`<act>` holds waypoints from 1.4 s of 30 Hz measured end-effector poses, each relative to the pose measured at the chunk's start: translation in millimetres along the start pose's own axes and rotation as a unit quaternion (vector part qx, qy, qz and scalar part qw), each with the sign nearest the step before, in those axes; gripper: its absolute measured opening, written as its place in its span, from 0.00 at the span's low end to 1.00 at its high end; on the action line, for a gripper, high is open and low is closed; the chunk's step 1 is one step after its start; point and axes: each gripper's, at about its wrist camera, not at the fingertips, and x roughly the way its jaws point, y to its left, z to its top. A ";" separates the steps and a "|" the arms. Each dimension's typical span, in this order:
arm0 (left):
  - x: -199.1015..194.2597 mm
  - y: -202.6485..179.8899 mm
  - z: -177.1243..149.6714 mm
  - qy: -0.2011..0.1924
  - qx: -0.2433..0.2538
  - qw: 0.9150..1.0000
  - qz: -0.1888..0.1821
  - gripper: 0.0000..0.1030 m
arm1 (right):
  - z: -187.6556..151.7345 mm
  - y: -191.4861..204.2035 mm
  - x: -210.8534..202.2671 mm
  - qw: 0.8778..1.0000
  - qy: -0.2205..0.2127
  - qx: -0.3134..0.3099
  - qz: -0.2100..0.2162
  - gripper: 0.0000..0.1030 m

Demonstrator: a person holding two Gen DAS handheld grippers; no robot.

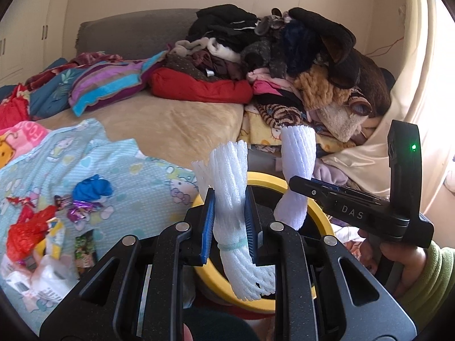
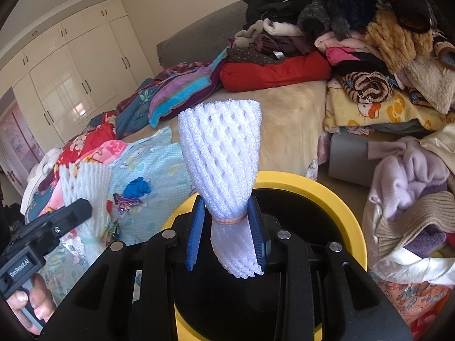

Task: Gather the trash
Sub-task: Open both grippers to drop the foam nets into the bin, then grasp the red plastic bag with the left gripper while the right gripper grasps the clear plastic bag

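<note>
Left wrist view is showing a bed [image 1: 170,125] heaped with clothes, and just below the tongs a yellow-rimmed bin [image 1: 321,216]. Left tongs [image 1: 229,221] are clamping a white foam net [image 1: 233,187] at its banded waist, its flared end sticking up and its tail hanging over the bin. Right tongs [image 2: 227,227] are gripping a second foam net [image 2: 221,153] the same way, directly above the bin's dark opening. Loose wrappers [image 1: 37,227] are lying on the light blue sheet.
</note>
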 end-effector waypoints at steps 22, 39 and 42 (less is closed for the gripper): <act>3.4 21.4 -19.2 0.006 -0.042 0.998 0.038 0.75 | -11.1 -6.5 14.2 0.999 0.021 0.020 -0.015 0.59; -49.0 60.8 -16.0 -0.051 -0.066 0.992 0.097 0.75 | -12.8 77.1 7.7 0.998 0.004 -0.055 0.032 0.69; -57.8 70.1 -15.9 -0.061 -0.076 0.990 0.106 0.75 | -13.9 86.7 7.7 0.997 0.004 -0.062 0.039 0.69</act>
